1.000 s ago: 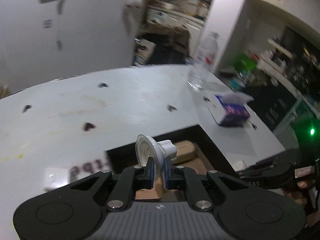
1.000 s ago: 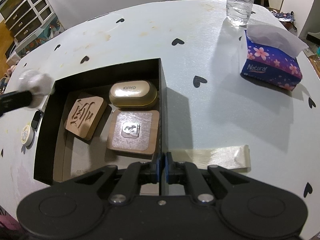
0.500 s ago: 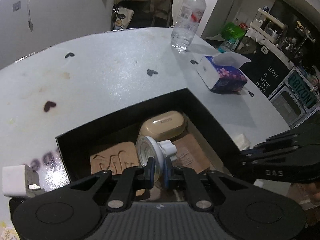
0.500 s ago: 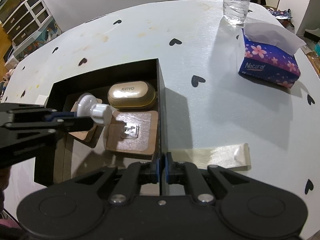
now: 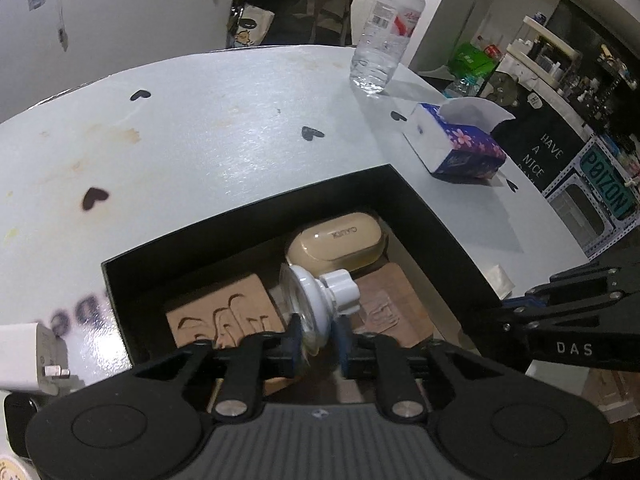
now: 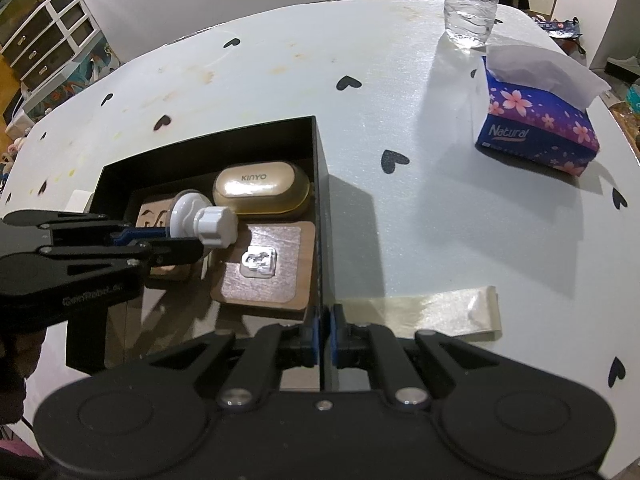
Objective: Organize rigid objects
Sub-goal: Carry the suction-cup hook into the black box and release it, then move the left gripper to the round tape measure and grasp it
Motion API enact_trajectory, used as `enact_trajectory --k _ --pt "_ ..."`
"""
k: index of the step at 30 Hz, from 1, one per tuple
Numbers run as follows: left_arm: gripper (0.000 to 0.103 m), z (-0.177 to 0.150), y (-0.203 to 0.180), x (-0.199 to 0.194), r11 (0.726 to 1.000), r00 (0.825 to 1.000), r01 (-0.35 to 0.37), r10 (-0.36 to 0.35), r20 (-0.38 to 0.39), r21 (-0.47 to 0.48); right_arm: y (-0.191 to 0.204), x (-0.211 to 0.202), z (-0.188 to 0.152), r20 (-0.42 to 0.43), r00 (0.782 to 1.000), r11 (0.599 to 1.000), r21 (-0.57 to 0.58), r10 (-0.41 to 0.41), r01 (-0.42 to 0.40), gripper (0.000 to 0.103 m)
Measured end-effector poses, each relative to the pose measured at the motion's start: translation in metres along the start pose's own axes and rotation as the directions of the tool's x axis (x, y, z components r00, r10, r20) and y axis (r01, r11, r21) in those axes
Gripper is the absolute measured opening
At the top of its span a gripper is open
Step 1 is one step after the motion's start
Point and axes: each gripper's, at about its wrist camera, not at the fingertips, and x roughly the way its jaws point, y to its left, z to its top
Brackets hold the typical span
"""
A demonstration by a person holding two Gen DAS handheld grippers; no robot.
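A: White plastic and clear soft rubber: item, suction cup [image 5: 316, 300] with a ribbed knob. Location?

B: Lower centre of the left wrist view, over the black box [image 5: 248, 216], above the carved wooden tile [image 5: 224, 316] and in front of the gold earbud case [image 5: 340, 240]. It sits between the pads of the left gripper [image 5: 316, 340], whose jaws have just been opening; the right pad now stands clear of the disc.

A: Handling?

B: Light, I judge. Knob and collar stiff; the clear skirt flexible and slick, likely to squirm under pressure. Best held across the rigid collar behind the skirt. Once released it may roll on its rim.

A: Other gripper?

B: Right gripper [image 6: 324, 332], bottom centre of its view, closed on the box's right wall, steadying it on the counter [image 6: 440, 200].

A: Other contents?

B: Wooden coaster with clear hook [image 6: 264, 276], lower right of the box.
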Motion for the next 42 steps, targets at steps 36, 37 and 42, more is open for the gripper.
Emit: enact_trajectory --k 36,37,42 --pt "0.103 -0.038 0.009 -0.13 0.962 0.979 -0.088 0.132 0.155 -0.258 0.002 0.001 -0.001 0.0 1.0 1.0 -0.013 -0.002 0.002 0.006" --pt "0.103 -0.041 0.015 -0.135 0.953 0.976 -0.096 0.147 0.162 -0.286 0.002 0.001 -0.001 0.0 1.0 1.0 -0.012 -0.002 0.002 0.006" --pt "0.103 -0.055 0.039 -0.15 0.904 0.951 -0.17 0.255 0.176 -0.391 0.003 0.0 -0.001 0.001 1.0 1.0 -0.014 -0.004 0.004 0.006"
